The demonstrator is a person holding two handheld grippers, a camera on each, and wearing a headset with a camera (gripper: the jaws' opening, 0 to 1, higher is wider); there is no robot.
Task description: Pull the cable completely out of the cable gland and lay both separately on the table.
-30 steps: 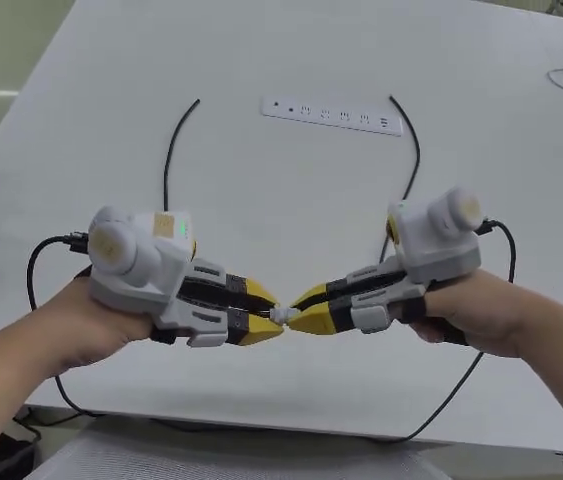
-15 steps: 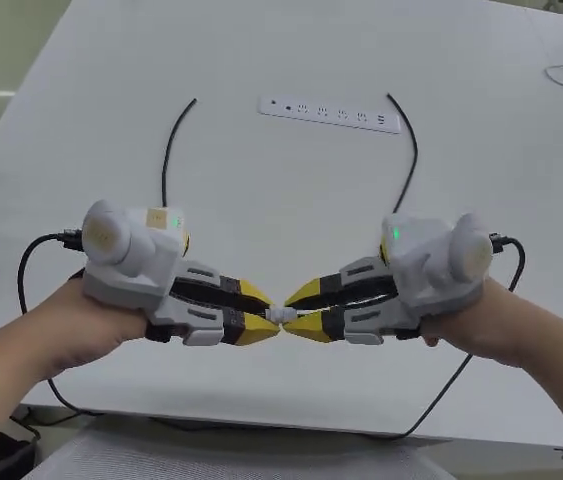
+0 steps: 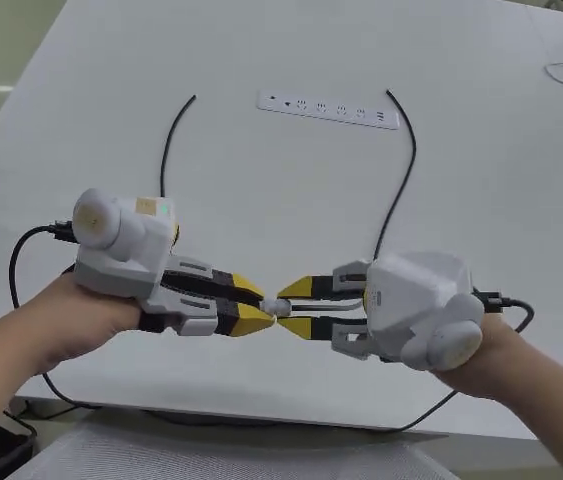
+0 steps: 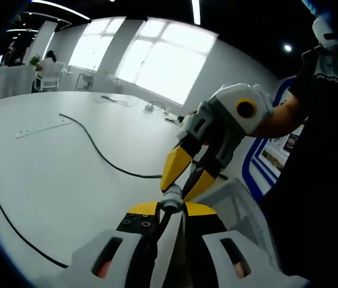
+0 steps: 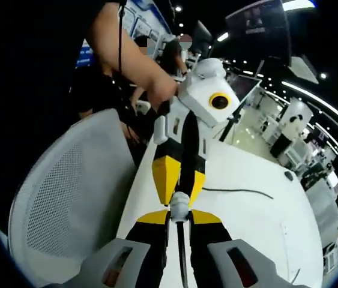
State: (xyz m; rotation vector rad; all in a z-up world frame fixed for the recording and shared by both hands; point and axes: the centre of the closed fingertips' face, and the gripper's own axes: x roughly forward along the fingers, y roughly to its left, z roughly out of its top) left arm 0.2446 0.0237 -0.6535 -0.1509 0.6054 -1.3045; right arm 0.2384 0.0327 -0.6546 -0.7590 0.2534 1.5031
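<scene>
Both grippers are meeting tip to tip above the near edge of the white table (image 3: 291, 200), each one being held in a hand. The left gripper (image 3: 259, 308) is pointing right. Its yellow-tipped jaws are clenching the small pale cable gland (image 3: 281, 307), which is sitting in the air between the two tools, not on the table. In the left gripper view the gland (image 4: 171, 201) is showing just above the yellow tips, and most of its body is being covered by them.

The right gripper (image 3: 287, 308) is pointing left at the same spot. Its jaws are forming a narrow wedge with the thin black cable (image 3: 326, 308) running back between them. The tips seem to be nipping the cable right where it is leaving the gland, though the contact is too small to make out clearly. In the right gripper view the cable (image 5: 181, 243) is dropping out of sight between the jaws, so its far end is staying hidden.

Farther back, a white power strip (image 3: 328, 110) is lying flat on the table. Two black cords (image 3: 166, 150) are curving toward the person, and their lower parts are passing behind the grippers. A white mesh chair (image 5: 54, 198) is showing below the table edge, cut off by the frame.
</scene>
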